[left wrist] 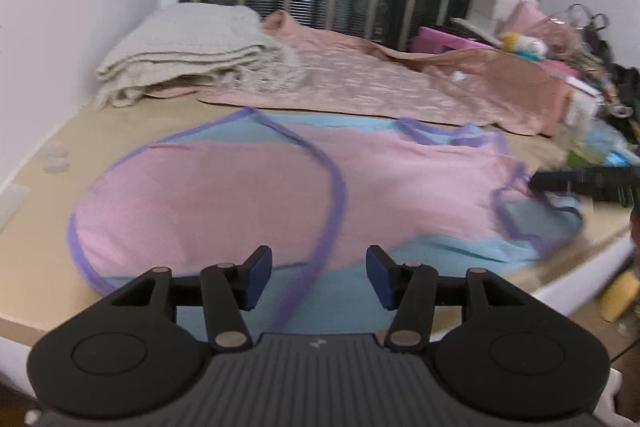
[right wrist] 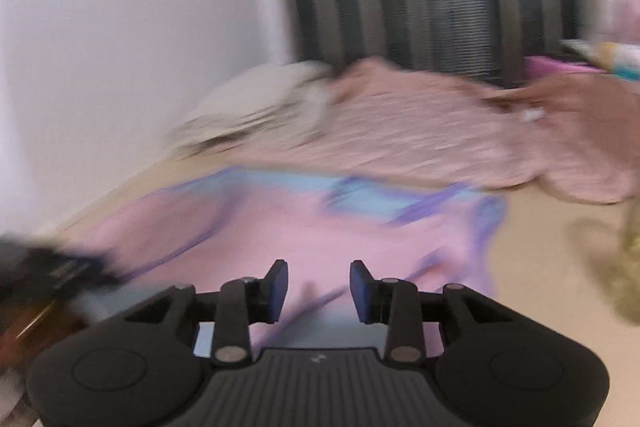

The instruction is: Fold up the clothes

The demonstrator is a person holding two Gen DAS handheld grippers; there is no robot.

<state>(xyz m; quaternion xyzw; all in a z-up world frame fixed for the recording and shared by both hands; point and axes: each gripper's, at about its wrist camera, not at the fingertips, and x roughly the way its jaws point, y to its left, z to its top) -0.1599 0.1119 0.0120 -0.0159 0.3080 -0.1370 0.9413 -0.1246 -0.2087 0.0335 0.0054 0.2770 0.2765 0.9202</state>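
Lying spread flat on the table (left wrist: 44,147), the pink-and-blue garment (left wrist: 248,195) presents its purple hem for grasping. Left claw (left wrist: 319,277) and right claw (right wrist: 319,291) both hang spread and empty above its near edge, apparently ready to pinch.

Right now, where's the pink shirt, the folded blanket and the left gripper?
pink shirt (left wrist: 240,195), left wrist view, on its pink middle.
folded blanket (left wrist: 192,55), left wrist view, on its top layer.
left gripper (left wrist: 319,277), left wrist view, between its open fingertips.
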